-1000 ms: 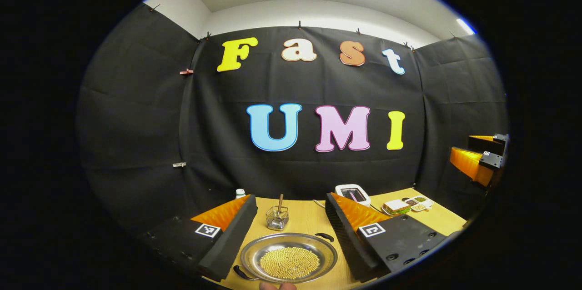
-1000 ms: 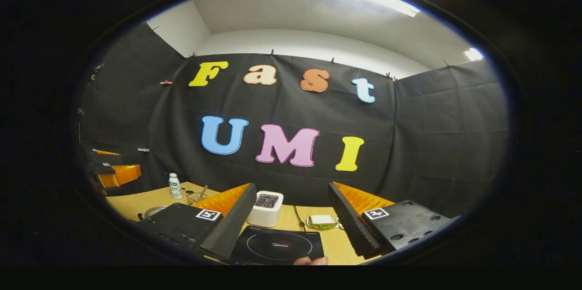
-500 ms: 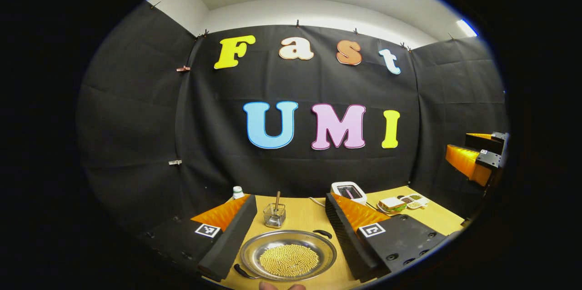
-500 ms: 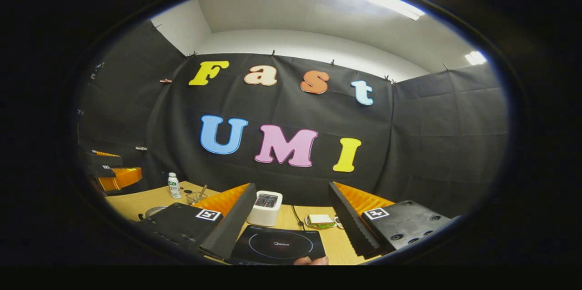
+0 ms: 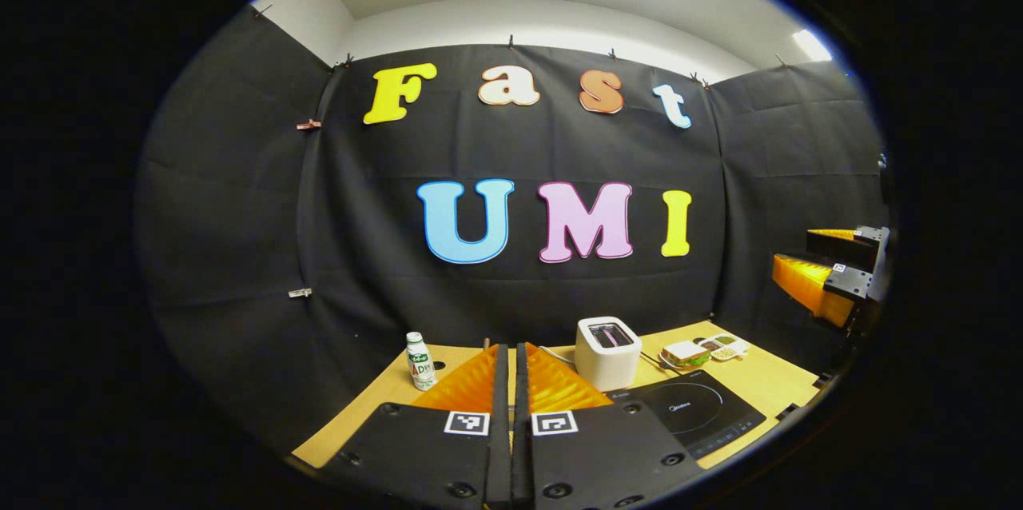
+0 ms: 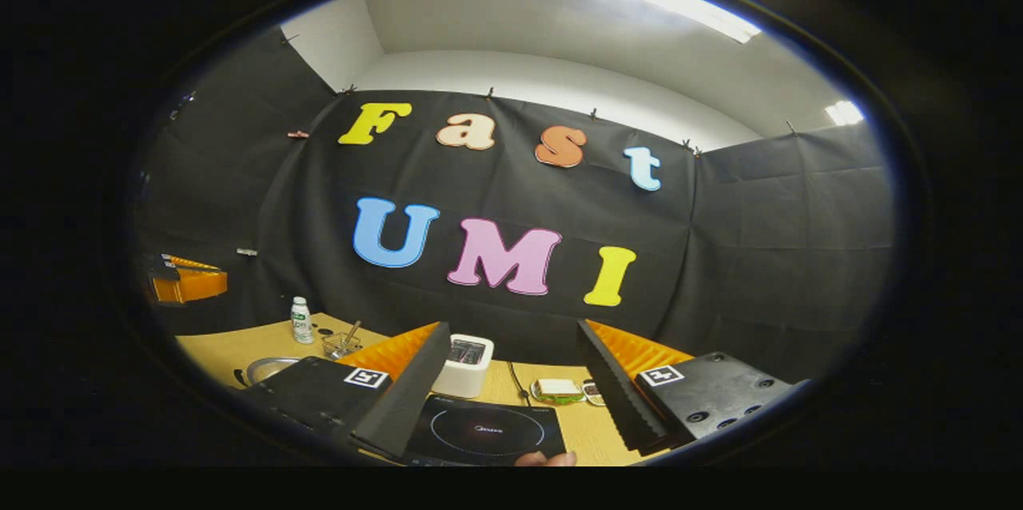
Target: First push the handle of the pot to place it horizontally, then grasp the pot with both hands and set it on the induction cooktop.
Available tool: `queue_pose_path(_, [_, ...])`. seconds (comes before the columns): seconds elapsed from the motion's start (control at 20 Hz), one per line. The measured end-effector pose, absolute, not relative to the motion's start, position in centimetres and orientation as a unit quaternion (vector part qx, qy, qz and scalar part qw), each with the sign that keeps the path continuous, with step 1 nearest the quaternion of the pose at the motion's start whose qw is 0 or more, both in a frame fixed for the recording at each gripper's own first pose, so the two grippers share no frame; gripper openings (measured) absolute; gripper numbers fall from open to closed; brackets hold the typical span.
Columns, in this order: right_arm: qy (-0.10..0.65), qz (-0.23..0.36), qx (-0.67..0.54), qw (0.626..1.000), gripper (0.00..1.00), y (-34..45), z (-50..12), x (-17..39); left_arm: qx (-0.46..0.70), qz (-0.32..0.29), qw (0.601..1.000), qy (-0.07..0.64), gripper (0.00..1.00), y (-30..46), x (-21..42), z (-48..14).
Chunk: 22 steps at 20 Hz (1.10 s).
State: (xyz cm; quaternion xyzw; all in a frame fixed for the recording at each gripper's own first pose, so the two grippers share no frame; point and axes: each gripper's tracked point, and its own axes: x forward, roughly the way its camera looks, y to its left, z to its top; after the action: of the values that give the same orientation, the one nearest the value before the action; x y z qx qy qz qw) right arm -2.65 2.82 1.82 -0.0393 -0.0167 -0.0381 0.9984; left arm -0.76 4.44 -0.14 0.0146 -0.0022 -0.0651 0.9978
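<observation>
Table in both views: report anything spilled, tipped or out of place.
Nothing stands out. The bottle and toaster stand upright, the induction cooktop lies flat and bare, and the pot sits level on the table.

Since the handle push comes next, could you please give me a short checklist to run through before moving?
1. Left gripper jaws closed for pushing: ok, the fingers meet.
2. Right gripper free for the later two-handed grasp: ok, jaws open and empty.
3. Flat black induction cooktop free to take the pot: ok, nothing rests on it.
4. Left gripper aimed at the pot: not ok, it points toward the small white bottle and the white toaster.
5. Handle direction on the silver metal pot: cannot tell, only part of the rim and one black handle show beside the right gripper's finger.
</observation>
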Motion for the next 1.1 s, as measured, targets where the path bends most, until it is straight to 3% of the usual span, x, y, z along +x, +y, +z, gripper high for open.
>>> queue_pose_path(0.15, [-0.016, -0.040, -0.035, 0.998, 0.98, 2.8, 1.7, -2.4, 0.015, -0.101, 0.995, 0.023, 0.05, 3.3, -0.7, -1.6])
queue_pose_path(0.5, [-0.007, -0.047, -0.034, 0.998, 0.98, 2.1, 0.9, -1.8, -0.014, -0.139, 0.972, 0.191, 0.05, 3.6, -0.3, -10.6])
queue_pose_path(0.7, [0.000, -0.053, -0.035, 0.998, 0.98, 1.4, 0.4, -1.9, -0.031, -0.206, 0.928, 0.308, 0.05, 2.5, -2.1, -16.6])
queue_pose_path(1.1, [0.011, -0.071, -0.035, 0.997, 0.98, 0.0, -0.4, -2.3, -0.074, -0.246, 0.827, 0.500, 0.05, 4.2, -6.4, -26.8])
